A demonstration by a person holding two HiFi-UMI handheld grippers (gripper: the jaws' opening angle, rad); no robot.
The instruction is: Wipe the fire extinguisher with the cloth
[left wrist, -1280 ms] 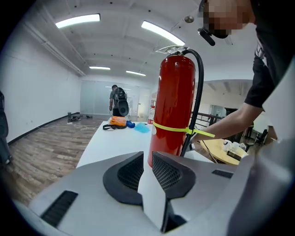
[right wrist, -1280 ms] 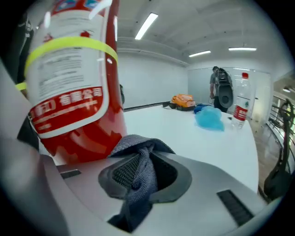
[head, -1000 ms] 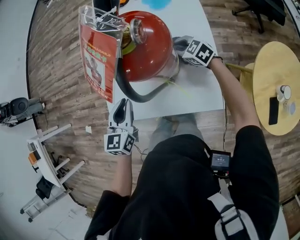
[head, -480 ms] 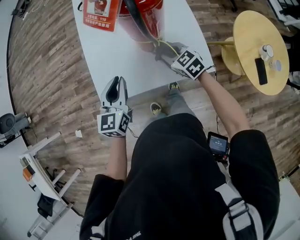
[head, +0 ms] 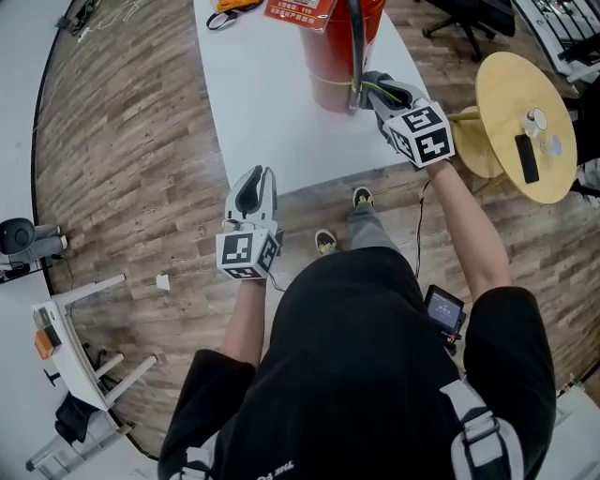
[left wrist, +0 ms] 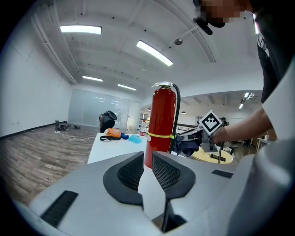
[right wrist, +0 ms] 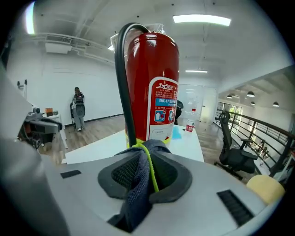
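Observation:
The red fire extinguisher [head: 339, 52] stands upright on the white table [head: 272, 122], with its black hose [head: 354, 37] running down the side that faces me. My right gripper [head: 377, 92] is shut on a grey-blue cloth [head: 382, 90] with a yellow-green edge. It holds the cloth against the extinguisher's lower right side. In the right gripper view the cloth [right wrist: 137, 184] bunches between the jaws just before the cylinder [right wrist: 154, 83]. My left gripper [head: 256, 183] hovers at the table's near edge, shut and holding nothing. In the left gripper view the extinguisher [left wrist: 161, 124] is ahead.
A round wooden side table [head: 511, 141] with a phone and small items stands to the right. An orange item [head: 234, 7] lies at the table's far end. An office chair [head: 473, 19] is behind, and a white frame [head: 70, 347] lies on the floor at left.
The head view has swung, so the extinguisher now shows from the side instead of from above. The right gripper with the cloth has stayed low on the cylinder. The left gripper stays near the table edge.

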